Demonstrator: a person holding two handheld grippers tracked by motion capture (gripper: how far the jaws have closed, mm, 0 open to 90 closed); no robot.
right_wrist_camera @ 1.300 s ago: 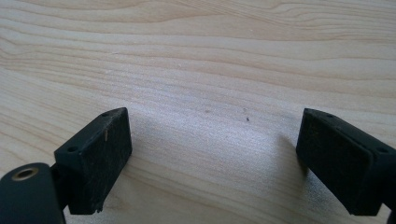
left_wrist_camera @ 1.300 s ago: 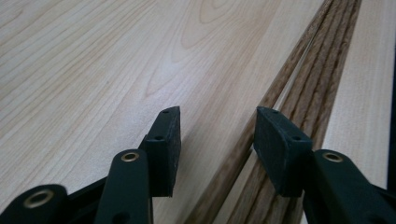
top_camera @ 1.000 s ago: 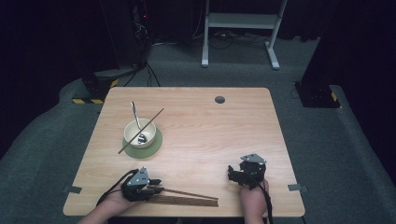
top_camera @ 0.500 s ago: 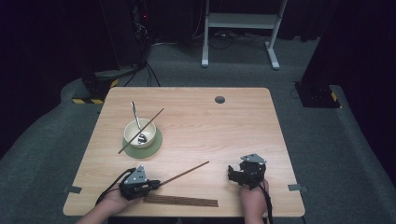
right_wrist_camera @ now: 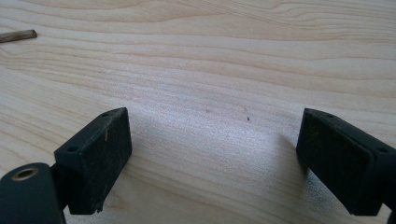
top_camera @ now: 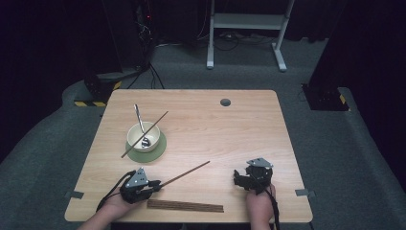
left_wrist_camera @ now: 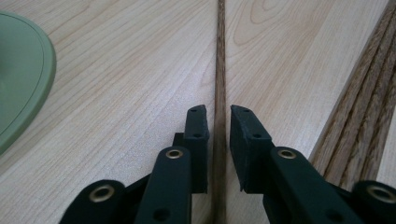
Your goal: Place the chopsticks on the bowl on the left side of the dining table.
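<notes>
Since 1 s ago, 1 chopstick (top_camera: 184, 174) has been drawn out of the bundle of chopsticks (top_camera: 185, 206) near the table (top_camera: 249, 129) front edge and swung so that its free end points toward 2 o'clock.

In the high view, the left gripper (top_camera: 154, 184) is seen clamped on the near end of that chopstick, at 5 o'clock from the bowl (top_camera: 143, 137) on its green coaster (top_camera: 160, 146). A spoon (top_camera: 140, 123) and a second chopstick (top_camera: 144, 128) rest in and across the bowl. The right gripper (top_camera: 241, 178) rests apart, at 3 o'clock from the left one.

In the left gripper view, the chopstick (left_wrist_camera: 219, 70) is held between narrow jaws and runs straight to 12 o'clock. It is judged light, stiff, thin and smooth, so it could twist or slip; a grip nearer its middle would be steadier. The chopstick's far tip is cut off by the frame, as is most of the bundle at 3 o'clock.

In the right gripper view, the jaws are spread wide over bare wood, holding nothing. A chopstick tip (right_wrist_camera: 17, 35) is seen at 10 o'clock; whose tip it is cannot be told.
</notes>
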